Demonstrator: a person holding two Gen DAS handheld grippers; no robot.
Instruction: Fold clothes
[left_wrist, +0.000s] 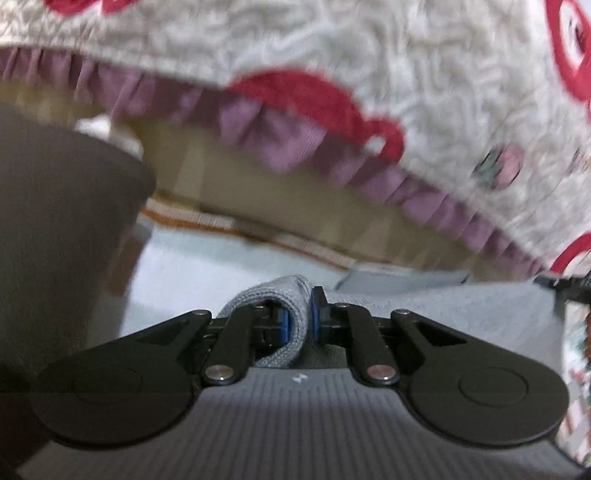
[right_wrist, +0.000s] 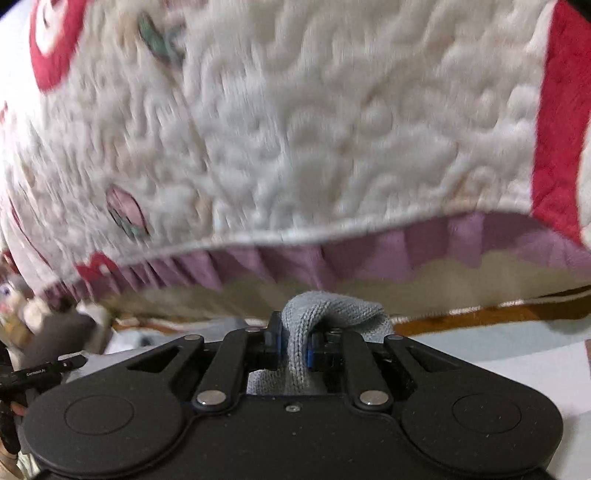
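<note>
Grey knit (left_wrist: 291, 295) is sitting pinched inside both grippers, left (left_wrist: 299, 325) and right (right_wrist: 293, 343), stretching sideways between them, near the quilt (right_wrist: 295, 129).

Small white print on black bar (right_wrist: 37, 371), illegible

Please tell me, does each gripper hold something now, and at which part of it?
Both hold grey knitted fabric. The left gripper pinches a folded, bunched edge of the grey knit garment; the right gripper pinches a similar bunched fold. Which garment part cannot be told.
</note>
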